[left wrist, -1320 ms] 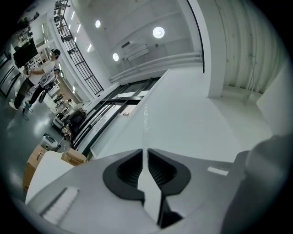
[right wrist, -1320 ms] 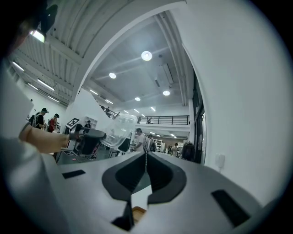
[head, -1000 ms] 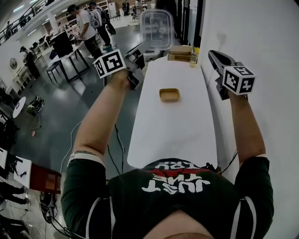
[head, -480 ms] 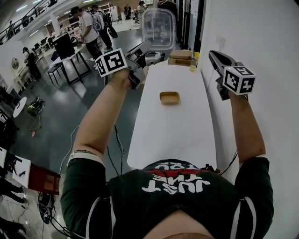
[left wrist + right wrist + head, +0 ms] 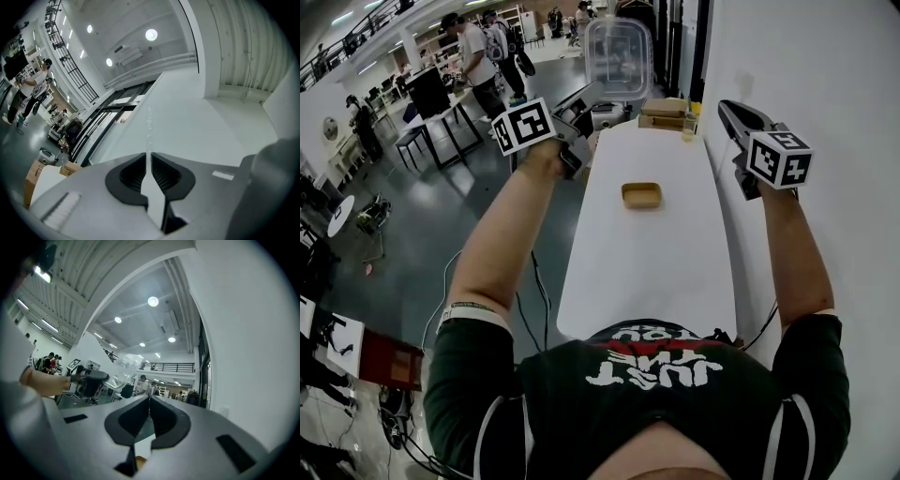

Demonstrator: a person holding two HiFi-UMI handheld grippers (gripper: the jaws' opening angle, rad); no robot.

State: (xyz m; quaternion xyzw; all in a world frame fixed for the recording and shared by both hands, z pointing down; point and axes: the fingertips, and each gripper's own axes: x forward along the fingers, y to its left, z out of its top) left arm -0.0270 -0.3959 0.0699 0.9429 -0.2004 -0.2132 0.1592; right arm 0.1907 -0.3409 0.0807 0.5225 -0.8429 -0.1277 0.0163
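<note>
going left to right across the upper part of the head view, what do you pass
person in a white shirt → left gripper → clear container clamped in it → small bottle → right gripper

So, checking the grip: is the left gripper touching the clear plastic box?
Touching. The left gripper view shows the left gripper closed on a thin clear edge. The head view shows that this is the clear plastic box, raised above the table.
</note>
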